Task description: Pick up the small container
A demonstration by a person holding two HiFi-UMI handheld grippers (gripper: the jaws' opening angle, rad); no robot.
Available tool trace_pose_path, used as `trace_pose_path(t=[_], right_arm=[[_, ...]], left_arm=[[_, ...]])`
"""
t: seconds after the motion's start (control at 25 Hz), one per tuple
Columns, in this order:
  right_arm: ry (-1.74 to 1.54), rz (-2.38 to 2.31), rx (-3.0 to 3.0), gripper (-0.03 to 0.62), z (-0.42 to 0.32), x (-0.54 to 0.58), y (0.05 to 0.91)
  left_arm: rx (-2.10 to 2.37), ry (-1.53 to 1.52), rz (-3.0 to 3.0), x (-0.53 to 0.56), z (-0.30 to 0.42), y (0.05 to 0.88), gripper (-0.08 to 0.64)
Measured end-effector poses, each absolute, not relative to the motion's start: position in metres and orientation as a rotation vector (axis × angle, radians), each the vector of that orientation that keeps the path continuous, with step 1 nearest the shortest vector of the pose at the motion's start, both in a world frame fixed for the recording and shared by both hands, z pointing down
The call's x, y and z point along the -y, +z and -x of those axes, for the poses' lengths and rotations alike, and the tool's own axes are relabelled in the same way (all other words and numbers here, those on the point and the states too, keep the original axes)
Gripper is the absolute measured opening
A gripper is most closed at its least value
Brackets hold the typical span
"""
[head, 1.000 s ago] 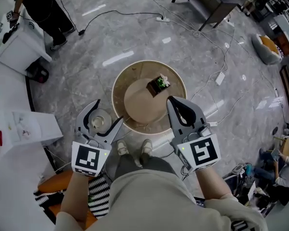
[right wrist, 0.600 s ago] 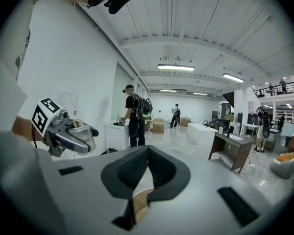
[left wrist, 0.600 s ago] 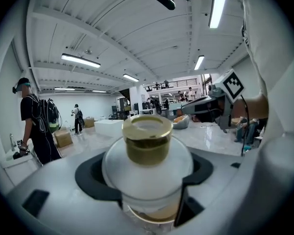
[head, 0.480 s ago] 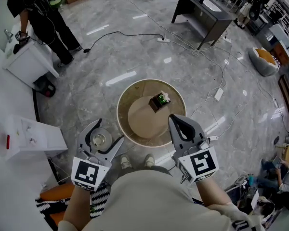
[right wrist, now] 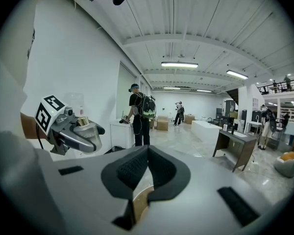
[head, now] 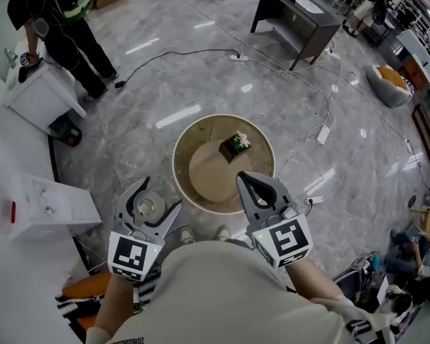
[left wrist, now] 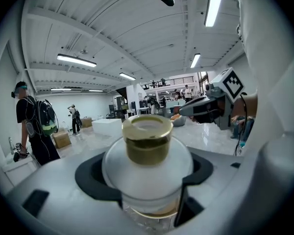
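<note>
The small container [head: 146, 205] is a round frosted glass jar with a gold cap [left wrist: 147, 138]. My left gripper [head: 147, 205] is shut on it, holding it in the air at the left of the round table [head: 201, 129]. In the left gripper view the jar [left wrist: 148, 173] fills the space between the two jaws, cap pointing away. My right gripper [head: 261, 190] hangs over the table's near rim with its jaws together and nothing in them. The right gripper view shows the left gripper [right wrist: 78, 133] with the jar [right wrist: 87, 131] off to the left.
A small dark box with a green plant [head: 235, 147] sits on the round table's raised middle. White cabinets [head: 46, 203] stand at the left. A person [head: 61, 20] stands at the upper left. Cables [head: 301, 84] cross the grey floor, and a dark desk [head: 304, 16] stands beyond.
Both grippers have drawn back and down from the table, the left still holding the jar. The right gripper has shifted left. The view has pulled away slightly.
</note>
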State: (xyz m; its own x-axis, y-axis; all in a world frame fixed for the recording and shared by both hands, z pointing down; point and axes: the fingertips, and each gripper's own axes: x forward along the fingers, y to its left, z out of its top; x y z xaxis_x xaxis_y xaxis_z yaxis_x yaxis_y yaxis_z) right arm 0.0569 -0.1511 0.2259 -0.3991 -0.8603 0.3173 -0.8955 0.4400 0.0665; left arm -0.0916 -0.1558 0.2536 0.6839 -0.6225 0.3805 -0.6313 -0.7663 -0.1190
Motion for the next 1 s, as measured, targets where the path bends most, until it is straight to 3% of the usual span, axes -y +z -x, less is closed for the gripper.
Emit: trace_pose_path(t=[1.0], right_arm=[[0.160,-1.476,2.359,-0.003,-0.055,0.151,0.234]], left_arm=[[1.052,0.647,-2.849,0.156,0.093,0.262,0.334]])
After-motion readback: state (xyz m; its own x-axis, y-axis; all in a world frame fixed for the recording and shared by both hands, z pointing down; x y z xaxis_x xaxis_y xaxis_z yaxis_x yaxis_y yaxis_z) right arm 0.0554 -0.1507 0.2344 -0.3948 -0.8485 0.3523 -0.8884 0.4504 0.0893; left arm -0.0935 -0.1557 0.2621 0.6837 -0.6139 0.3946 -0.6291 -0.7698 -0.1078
